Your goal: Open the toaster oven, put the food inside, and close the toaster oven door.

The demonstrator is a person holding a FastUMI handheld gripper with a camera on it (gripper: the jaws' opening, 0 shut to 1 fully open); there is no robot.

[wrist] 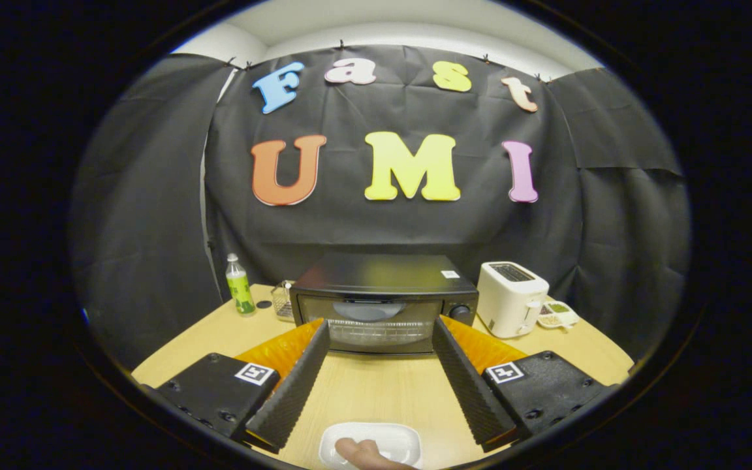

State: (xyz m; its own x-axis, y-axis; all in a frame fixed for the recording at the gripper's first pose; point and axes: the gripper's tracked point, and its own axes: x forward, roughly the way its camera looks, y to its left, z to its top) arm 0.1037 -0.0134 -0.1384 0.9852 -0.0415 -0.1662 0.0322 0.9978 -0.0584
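A black toaster oven (382,301) stands at the back of the wooden table (376,391), its glass door closed, with a knob on the right of its front. My gripper (381,329) is open, its two fingers spread wide and pointing at the oven door, a short way in front of it, with nothing between them. Close under the gripper, between the finger bases, lies a white dish (371,444) holding a pale brownish piece of food (364,452), partly cut off from view.
A white pop-up toaster (512,297) stands right of the oven, with a small dish of food (557,314) beyond it. Left of the oven are a green-labelled bottle (239,285) and a small clear container (282,301). Black cloth walls close the booth behind.
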